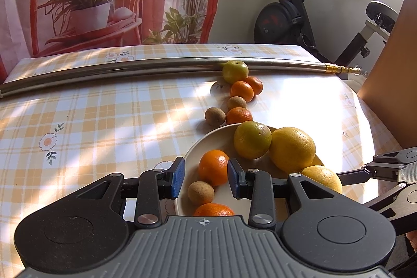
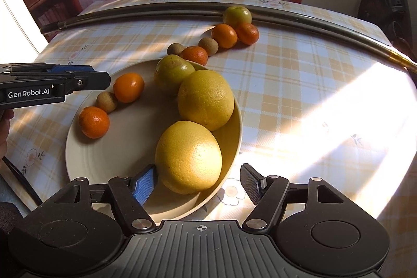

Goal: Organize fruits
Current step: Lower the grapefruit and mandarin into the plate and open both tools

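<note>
Left gripper [image 1: 206, 177]: jaws apart around a mandarin [image 1: 213, 167] | right gripper [image 2: 200, 184]: jaws apart, grapefruit [image 2: 189, 156] between | plate [image 2: 104, 160] on bench [image 1: 104, 108]

Both handheld units share one build. The left gripper [image 1: 206, 180] has a matte black speckled linkage, two round black side housings and a grey ribbed centre plate bearing a white crosshair mark. Silver round-head pivot screws sit at each link joint. Its finger pads [image 1: 177, 177] are blue and finely textured. The right gripper [image 2: 200, 185] matches: black links, silver pivots, grey ribbed plate with crosshair, one blue-faced pad [image 2: 144, 185], the other seen from its dark back. White "GenRobot.AI" lettering marks the left unit's side.
</note>
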`<state>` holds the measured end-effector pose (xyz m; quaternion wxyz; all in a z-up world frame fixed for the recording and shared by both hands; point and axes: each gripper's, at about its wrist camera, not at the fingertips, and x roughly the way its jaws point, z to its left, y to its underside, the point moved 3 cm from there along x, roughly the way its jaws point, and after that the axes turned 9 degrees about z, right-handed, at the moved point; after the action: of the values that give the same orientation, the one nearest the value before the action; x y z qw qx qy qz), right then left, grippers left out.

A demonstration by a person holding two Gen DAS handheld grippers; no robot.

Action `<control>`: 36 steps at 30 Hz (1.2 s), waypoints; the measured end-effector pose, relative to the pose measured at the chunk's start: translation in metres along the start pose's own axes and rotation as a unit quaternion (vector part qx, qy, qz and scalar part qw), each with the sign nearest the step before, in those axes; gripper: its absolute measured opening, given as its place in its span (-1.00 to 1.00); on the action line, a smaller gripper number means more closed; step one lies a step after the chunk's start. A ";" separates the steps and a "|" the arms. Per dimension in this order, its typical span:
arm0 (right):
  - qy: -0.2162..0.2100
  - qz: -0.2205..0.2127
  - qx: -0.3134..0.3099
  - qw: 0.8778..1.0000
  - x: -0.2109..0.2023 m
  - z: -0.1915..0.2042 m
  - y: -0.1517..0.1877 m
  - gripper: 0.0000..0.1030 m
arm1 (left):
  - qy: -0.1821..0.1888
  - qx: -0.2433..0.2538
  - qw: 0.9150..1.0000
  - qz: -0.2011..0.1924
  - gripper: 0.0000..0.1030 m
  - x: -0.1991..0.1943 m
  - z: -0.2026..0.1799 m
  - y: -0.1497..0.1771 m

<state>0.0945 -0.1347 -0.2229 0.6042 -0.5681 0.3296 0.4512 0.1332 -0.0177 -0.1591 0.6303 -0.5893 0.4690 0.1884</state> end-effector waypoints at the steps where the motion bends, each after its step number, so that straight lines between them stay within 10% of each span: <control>1: -0.001 -0.003 0.002 1.000 0.000 -0.001 -0.001 0.27 | -0.001 -0.001 1.000 0.001 -0.27 0.000 0.000 0.000; 36: 0.027 -0.047 0.008 0.998 -0.004 -0.022 -0.020 0.21 | -0.006 -0.005 1.000 0.007 -0.27 0.004 0.002 0.002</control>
<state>0.1137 -0.1557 -0.2140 0.6200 -0.5900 0.3228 0.4041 0.1342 -0.0167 -0.1636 0.6287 -0.5884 0.4682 0.1985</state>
